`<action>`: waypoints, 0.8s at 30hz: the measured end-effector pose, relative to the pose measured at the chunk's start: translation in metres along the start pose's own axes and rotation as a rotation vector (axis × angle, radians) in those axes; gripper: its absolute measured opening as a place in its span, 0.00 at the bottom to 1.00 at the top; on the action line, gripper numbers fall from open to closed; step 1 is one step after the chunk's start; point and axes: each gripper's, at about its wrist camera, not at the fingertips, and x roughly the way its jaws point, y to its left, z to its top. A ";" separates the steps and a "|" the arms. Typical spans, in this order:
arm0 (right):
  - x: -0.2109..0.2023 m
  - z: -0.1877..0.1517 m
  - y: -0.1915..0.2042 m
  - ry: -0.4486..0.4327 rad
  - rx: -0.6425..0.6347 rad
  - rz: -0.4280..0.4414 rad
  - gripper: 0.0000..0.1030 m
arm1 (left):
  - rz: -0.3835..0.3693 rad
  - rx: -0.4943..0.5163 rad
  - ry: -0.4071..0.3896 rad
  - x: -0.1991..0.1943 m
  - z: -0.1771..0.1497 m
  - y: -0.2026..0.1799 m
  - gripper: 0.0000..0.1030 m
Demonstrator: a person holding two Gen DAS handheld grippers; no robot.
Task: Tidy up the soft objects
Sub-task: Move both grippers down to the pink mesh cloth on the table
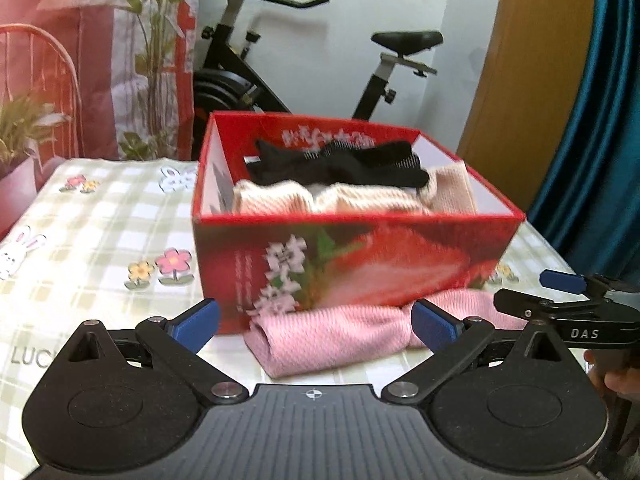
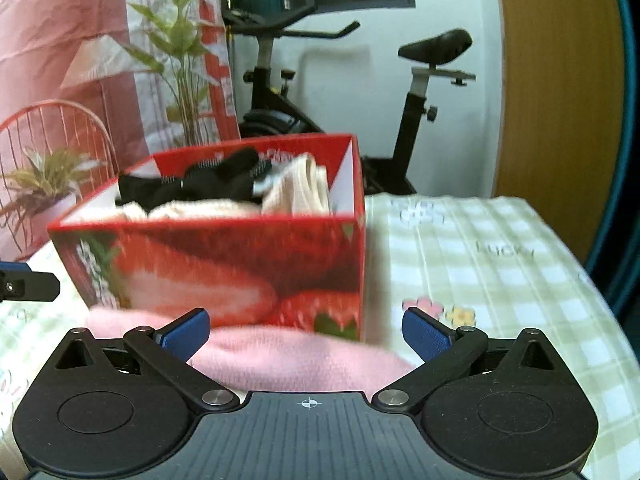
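Note:
A pink knitted cloth [image 1: 340, 336] lies on the table against the front of a red strawberry-print box [image 1: 392, 256]. The box holds black socks [image 1: 340, 164] on top of cream knitted pieces [image 1: 304, 200]. My left gripper [image 1: 316, 322] is open, its blue pads either side of the pink cloth, just short of it. My right gripper [image 2: 306, 332] is open over the same pink cloth [image 2: 300, 360], with the box [image 2: 240, 264] just beyond. The right gripper also shows at the right edge of the left wrist view [image 1: 560, 292].
The table carries a green checked cloth with flowers and rabbits [image 1: 104, 208]. An exercise bike [image 1: 248, 80] stands behind the table. A potted plant [image 2: 44, 184] and a red wire chair [image 1: 40, 64] are at the far left. A wooden door [image 2: 556, 80] is at the right.

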 end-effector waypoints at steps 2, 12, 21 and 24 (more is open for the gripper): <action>0.003 -0.009 -0.001 0.015 0.012 0.003 0.96 | -0.007 0.006 0.018 0.005 -0.006 -0.001 0.97; 0.022 -0.021 -0.017 0.043 0.101 0.004 0.83 | -0.050 -0.036 0.102 0.037 -0.022 0.002 0.72; 0.052 -0.019 -0.012 0.093 0.192 -0.044 0.84 | -0.040 -0.110 0.144 0.069 -0.022 0.010 0.71; 0.060 -0.022 -0.006 0.110 0.188 -0.059 0.87 | -0.037 -0.130 0.155 0.077 -0.022 0.012 0.71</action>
